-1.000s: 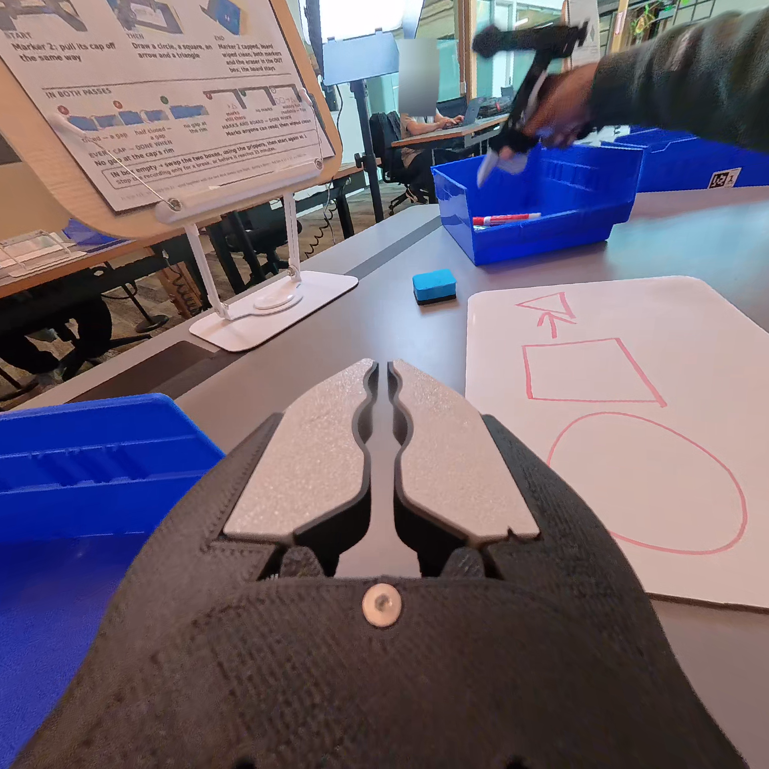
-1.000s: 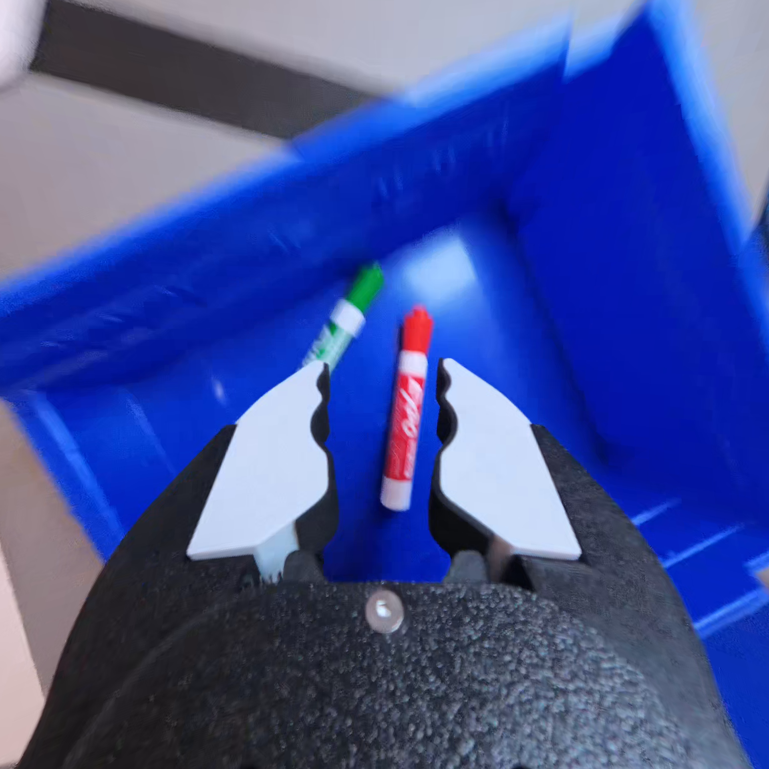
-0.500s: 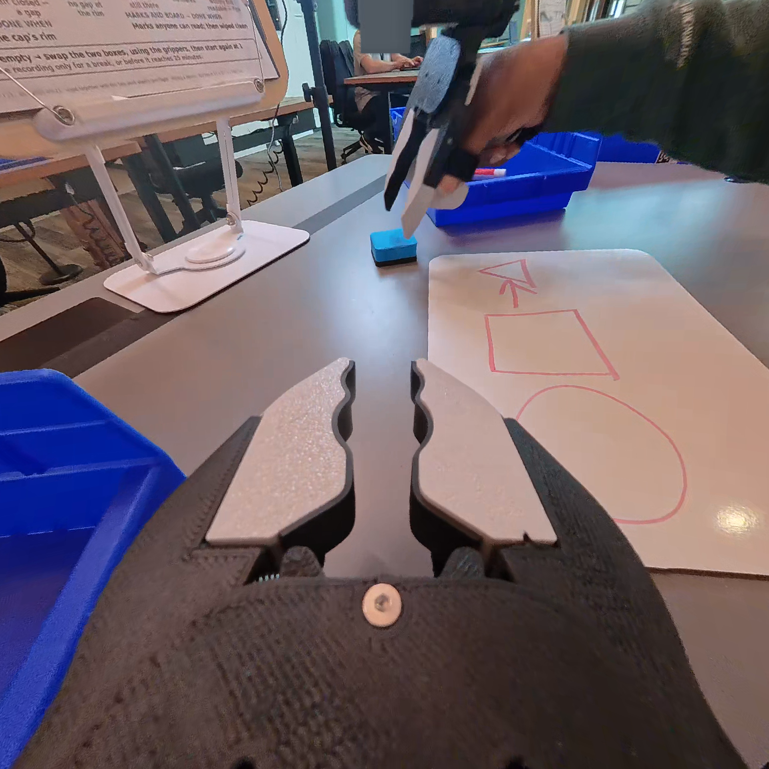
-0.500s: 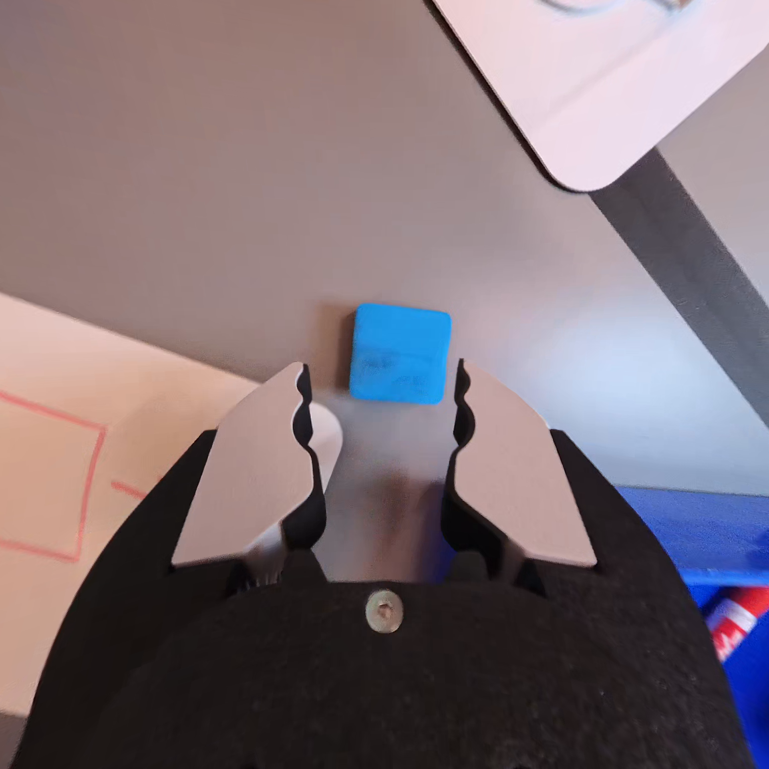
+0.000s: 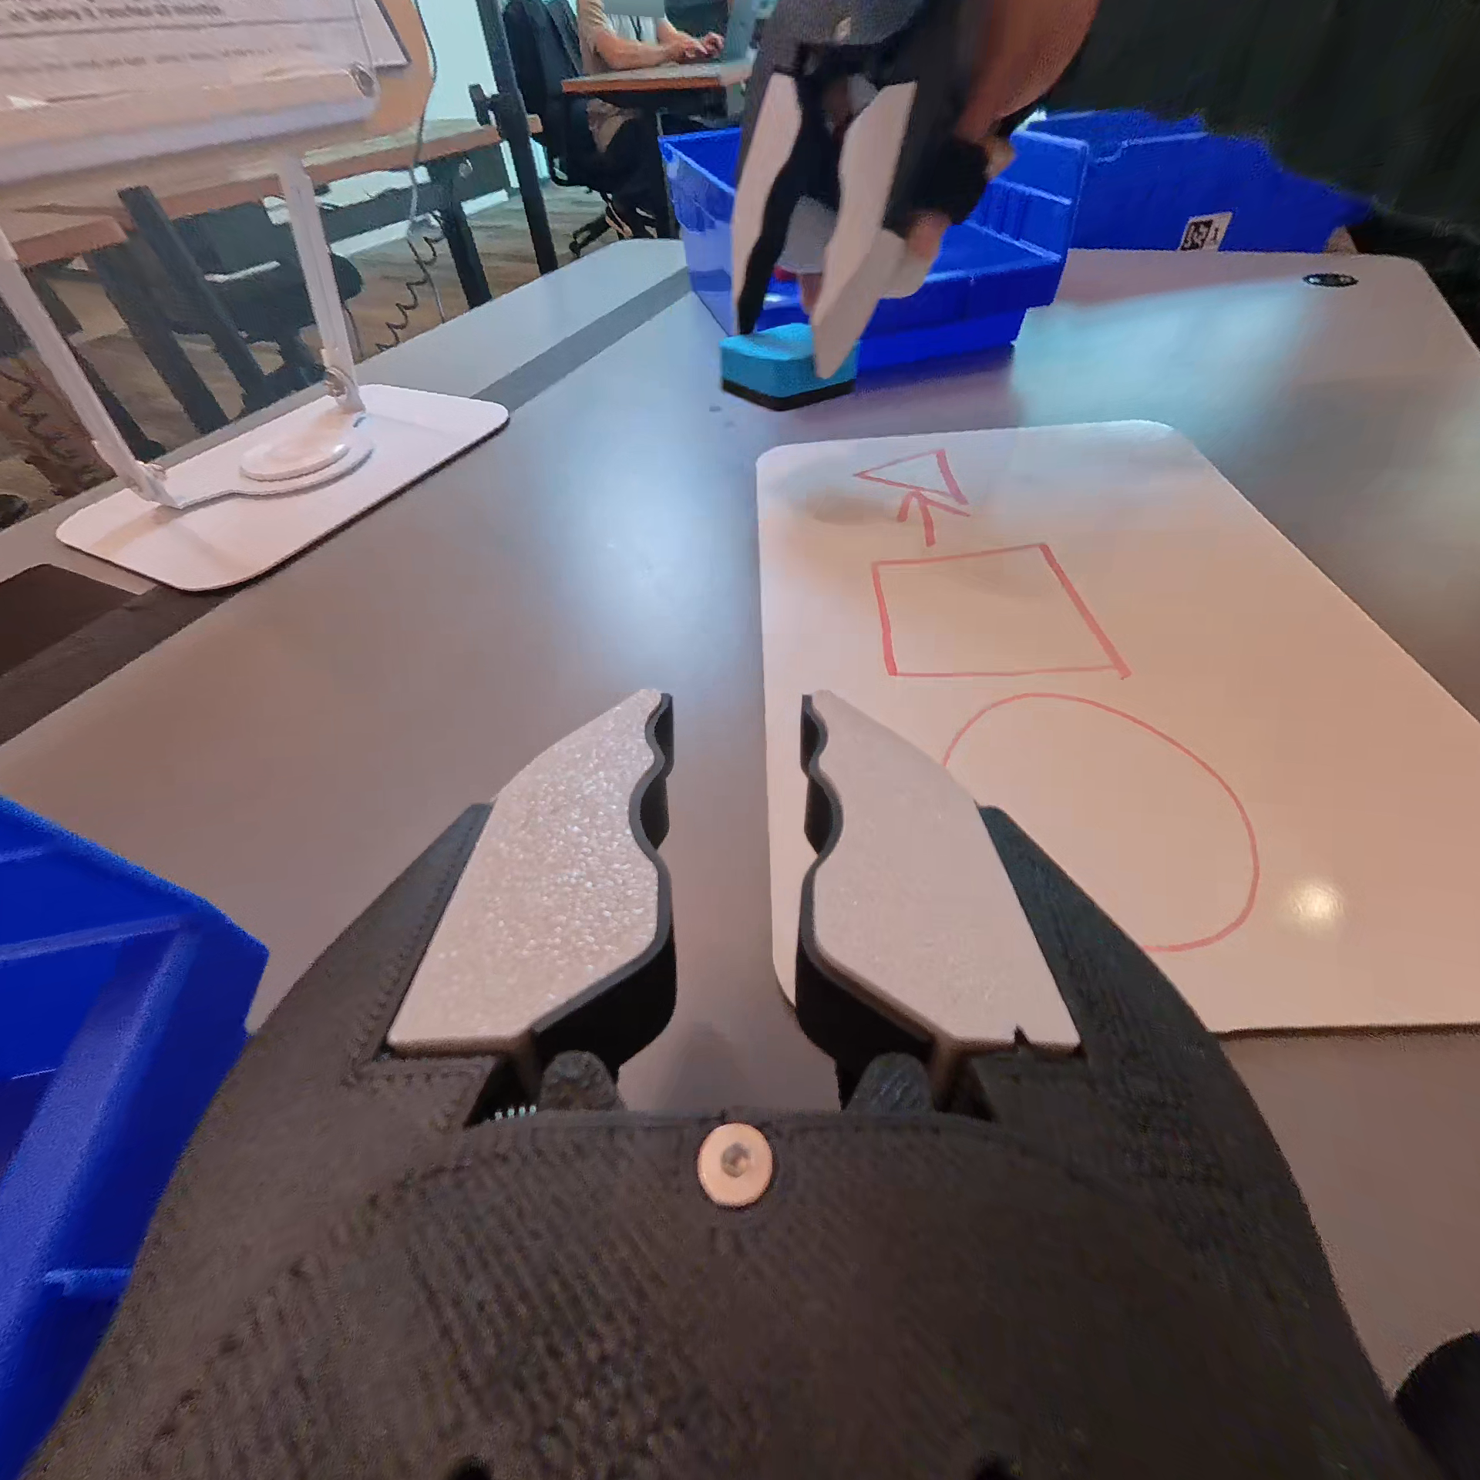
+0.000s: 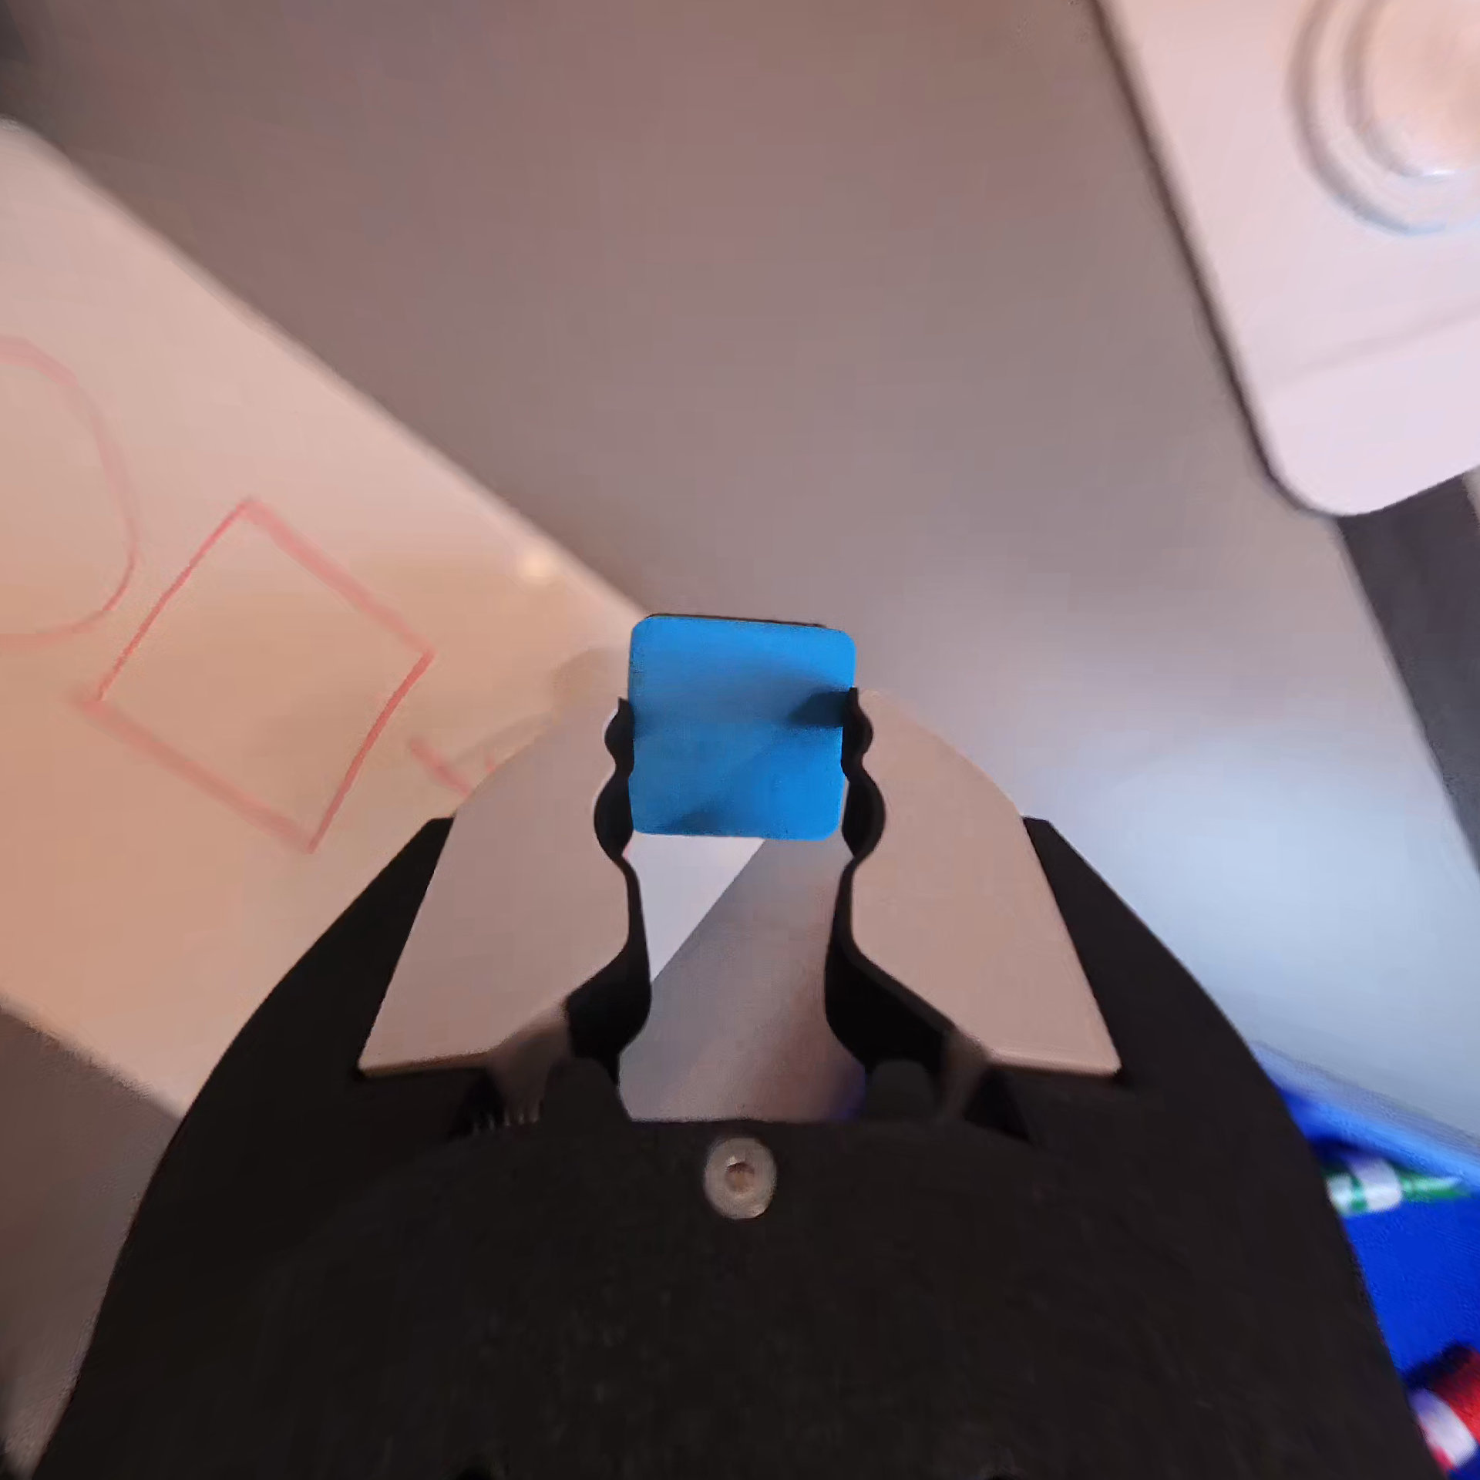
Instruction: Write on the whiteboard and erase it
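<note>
Your right gripper (image 6: 735, 705) straddles the blue eraser (image 6: 738, 725) from above, jaws partly open, one finger at each side of the block and touching or nearly so; whether they are pressing it I cannot tell; that straddle suits lifting it flat, felt side down, ready for wiping. The eraser sits on the table (image 5: 496, 641), just beyond the whiteboard (image 5: 1201, 641); seen from above it is nearly square, so no long axis is plain. Your left gripper (image 5: 735, 769) hangs empty, jaws partly open, the whiteboard's near corner under its right finger, probably to steady it.
</note>
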